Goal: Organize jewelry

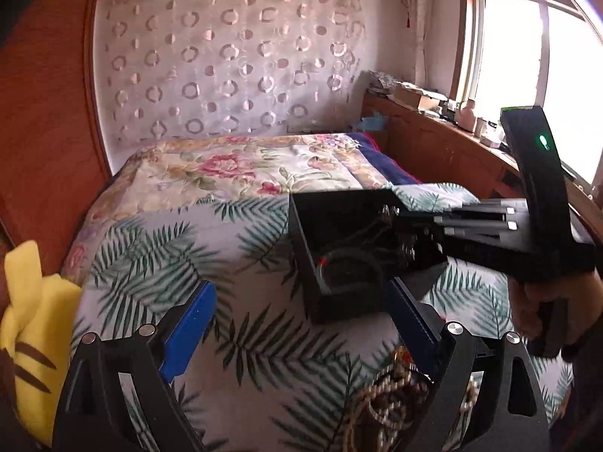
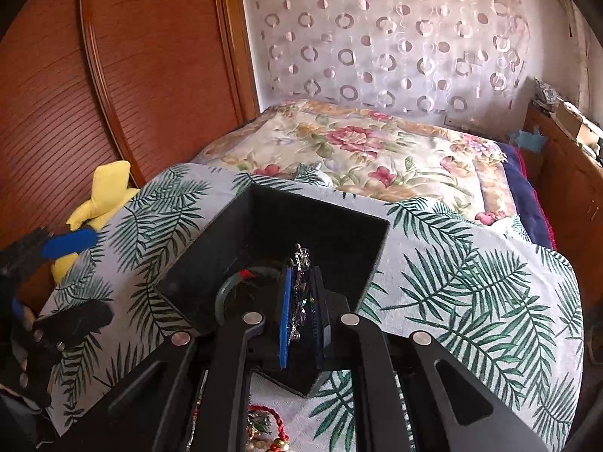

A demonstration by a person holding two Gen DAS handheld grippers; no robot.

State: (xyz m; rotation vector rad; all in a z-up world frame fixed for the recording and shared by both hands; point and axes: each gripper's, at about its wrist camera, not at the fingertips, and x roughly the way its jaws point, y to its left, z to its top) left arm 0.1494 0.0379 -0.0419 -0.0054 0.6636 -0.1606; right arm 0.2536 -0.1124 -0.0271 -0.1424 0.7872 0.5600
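Note:
A black open box (image 2: 339, 233) sits on the palm-leaf cloth. My right gripper (image 2: 302, 272) is over its near side, shut on a silver sparkly chain (image 2: 301, 293) that is pinched between the blue pads. A green bangle (image 2: 226, 290) with a red mark lies inside the box. In the left wrist view, the right gripper (image 1: 395, 226) reaches into the box (image 1: 320, 263) from the right. My left gripper (image 1: 301, 320) hovers in front of the box, its jaws wide apart with nothing between them. A heap of gold and beaded jewelry (image 1: 395, 395) lies under its right finger.
A yellow plush toy (image 1: 34, 320) lies at the left edge of the bed by the wooden panel (image 1: 45, 132). A floral quilt (image 1: 245, 165) covers the far half. A cluttered wooden ledge (image 1: 452, 139) runs under the window on the right. More beads (image 2: 264, 433) lie under the right gripper.

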